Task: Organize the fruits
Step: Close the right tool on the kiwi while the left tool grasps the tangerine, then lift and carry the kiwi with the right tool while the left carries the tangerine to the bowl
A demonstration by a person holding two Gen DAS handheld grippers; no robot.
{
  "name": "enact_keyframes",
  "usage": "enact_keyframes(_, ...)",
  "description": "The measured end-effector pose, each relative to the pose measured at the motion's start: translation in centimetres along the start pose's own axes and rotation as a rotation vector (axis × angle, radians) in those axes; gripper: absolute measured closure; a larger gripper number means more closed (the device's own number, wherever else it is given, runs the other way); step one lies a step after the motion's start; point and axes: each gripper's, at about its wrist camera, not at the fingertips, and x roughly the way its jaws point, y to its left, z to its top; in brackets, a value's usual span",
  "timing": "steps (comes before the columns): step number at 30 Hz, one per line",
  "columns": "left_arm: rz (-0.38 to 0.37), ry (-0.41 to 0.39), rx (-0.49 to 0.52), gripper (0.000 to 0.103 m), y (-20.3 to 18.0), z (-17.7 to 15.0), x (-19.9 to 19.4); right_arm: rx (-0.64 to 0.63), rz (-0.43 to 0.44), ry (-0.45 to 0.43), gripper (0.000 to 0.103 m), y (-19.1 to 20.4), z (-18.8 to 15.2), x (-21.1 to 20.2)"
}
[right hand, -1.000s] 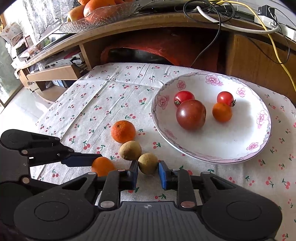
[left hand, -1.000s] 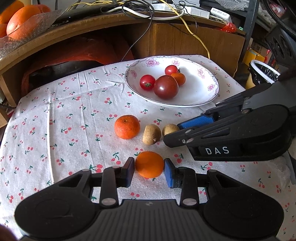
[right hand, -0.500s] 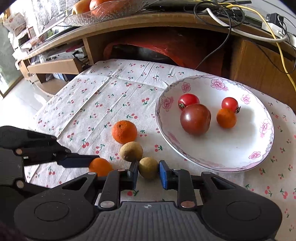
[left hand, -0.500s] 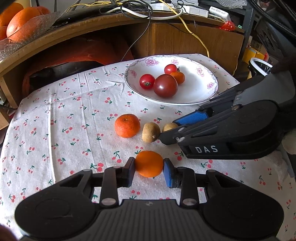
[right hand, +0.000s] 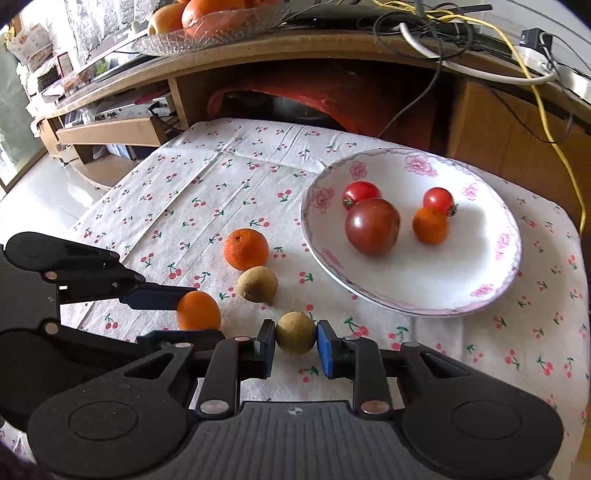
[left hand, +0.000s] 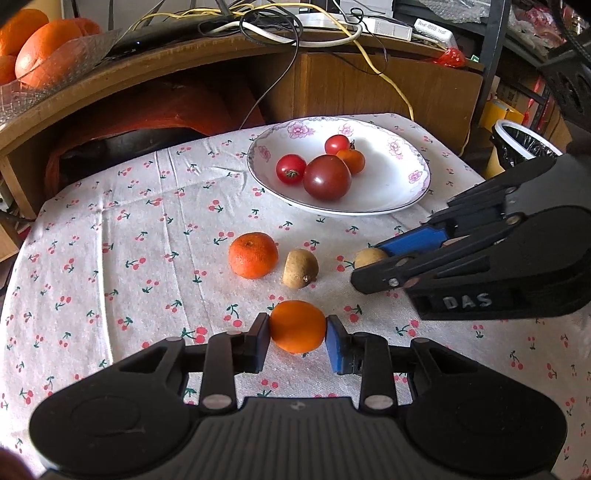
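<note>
On the cherry-print cloth (left hand: 110,258), my left gripper (left hand: 297,332) is shut on a smooth orange (left hand: 297,326). In the right wrist view, my right gripper (right hand: 295,338) is shut on a small round brown fruit (right hand: 295,332). A mandarin (left hand: 253,254) and a second brown fruit (left hand: 300,268) lie loose between the grippers and the flowered plate (left hand: 388,192). The plate holds a dark tomato (left hand: 327,177), two red cherry tomatoes and a small orange one. The right gripper (left hand: 371,264) comes in from the right; the left gripper (right hand: 199,314) shows in the right wrist view.
A curved wooden shelf behind the table carries a glass bowl of oranges (left hand: 48,55) and loose cables (left hand: 288,26). A bin with a black liner (left hand: 524,142) stands past the table's right edge. The floor drops off beyond the cloth's left side (right hand: 44,192).
Both grippers have shut onto their fruits. The right gripper has carried its brown fruit to the right, away from the other brown fruit. The mandarin and plate have not moved.
</note>
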Motion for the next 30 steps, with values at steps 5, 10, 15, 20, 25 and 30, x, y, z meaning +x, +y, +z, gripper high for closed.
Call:
enact_keyframes(5, -0.007, 0.003, 0.011, 0.063, -0.5, 0.0, 0.1, -0.007, -0.001, 0.002, 0.082, 0.2, -0.4, -0.5)
enact_keyframes(10, -0.02, 0.008, 0.025, 0.063, -1.0, -0.1, 0.1, -0.011, -0.007, 0.003, 0.082, 0.5, -0.7, -0.9)
enact_keyframes(15, -0.02, -0.015, 0.031, 0.063, -1.1, 0.3, -0.5, 0.001, -0.017, -0.013, 0.082, 0.5, -0.9, -1.6)
enact_keyframes(20, -0.01, -0.037, 0.042, 0.063, -1.2, 0.9, -0.8, 0.012, -0.022, -0.023, 0.082, 0.4, -1.3, -2.2)
enact_keyframes(25, 0.001, -0.045, 0.058, 0.063, -1.7, 1.1, -0.9, 0.022, -0.028, -0.025, 0.082, 0.2, -1.6, -2.6)
enact_keyframes(30, 0.004, -0.049, 0.063, 0.063, -1.8, 1.3, -0.9, 0.027, -0.029, -0.041, 0.082, 0.2, -1.4, -3.1)
